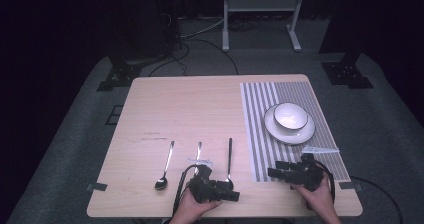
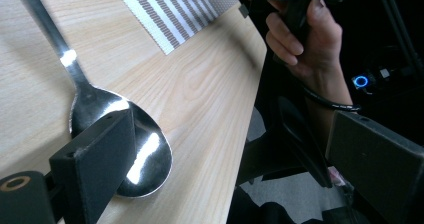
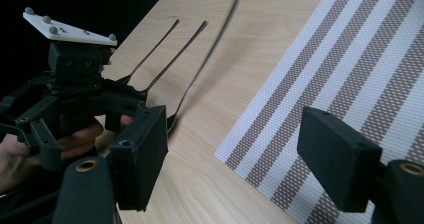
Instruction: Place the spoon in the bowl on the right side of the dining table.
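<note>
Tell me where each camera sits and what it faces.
High view: above the near edge, facing forward and down on the table; both forearms show.
Left gripper view: on the left hand-held gripper, aimed at the rightmost spoon; the other hand shows.
Right gripper view: on the right hand-held gripper, facing the placemat.
Shared: spoon, placemat.

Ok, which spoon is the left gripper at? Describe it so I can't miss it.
On the bare wood left of the striped placemat, three utensils lie in a row. It is the spoon nearest the mat, its bowl toward the person, with the left gripper beside that bowl.
</note>
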The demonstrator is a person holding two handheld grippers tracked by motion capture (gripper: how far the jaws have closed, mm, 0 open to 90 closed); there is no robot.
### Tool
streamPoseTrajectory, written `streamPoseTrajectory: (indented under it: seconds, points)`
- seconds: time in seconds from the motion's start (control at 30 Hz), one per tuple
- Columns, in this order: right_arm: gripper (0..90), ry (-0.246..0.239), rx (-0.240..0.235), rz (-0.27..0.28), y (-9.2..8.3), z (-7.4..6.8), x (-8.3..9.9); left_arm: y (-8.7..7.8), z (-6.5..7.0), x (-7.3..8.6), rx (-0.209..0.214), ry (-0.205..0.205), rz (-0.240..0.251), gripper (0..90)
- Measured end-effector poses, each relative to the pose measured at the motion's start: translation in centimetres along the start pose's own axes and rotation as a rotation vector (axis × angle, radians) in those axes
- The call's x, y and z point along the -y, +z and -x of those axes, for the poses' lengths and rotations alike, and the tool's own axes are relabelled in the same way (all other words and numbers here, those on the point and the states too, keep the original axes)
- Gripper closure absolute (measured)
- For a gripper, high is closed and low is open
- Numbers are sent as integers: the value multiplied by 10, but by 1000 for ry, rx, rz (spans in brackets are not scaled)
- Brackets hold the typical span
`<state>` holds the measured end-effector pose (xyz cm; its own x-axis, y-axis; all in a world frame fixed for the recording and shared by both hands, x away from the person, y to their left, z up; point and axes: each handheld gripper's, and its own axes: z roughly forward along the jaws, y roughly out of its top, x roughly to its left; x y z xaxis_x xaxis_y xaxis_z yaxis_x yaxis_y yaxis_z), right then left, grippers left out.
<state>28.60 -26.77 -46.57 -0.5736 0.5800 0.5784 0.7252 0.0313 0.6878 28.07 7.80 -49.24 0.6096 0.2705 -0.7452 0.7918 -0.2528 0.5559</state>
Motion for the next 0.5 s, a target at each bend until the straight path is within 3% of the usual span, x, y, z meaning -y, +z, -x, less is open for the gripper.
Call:
streamPoseTrajectory:
  seconds: [0.5]
  points:
    - [271, -8, -37, -60, 28, -1, -17, -1, -1, 0, 3, -8, 4, 46]
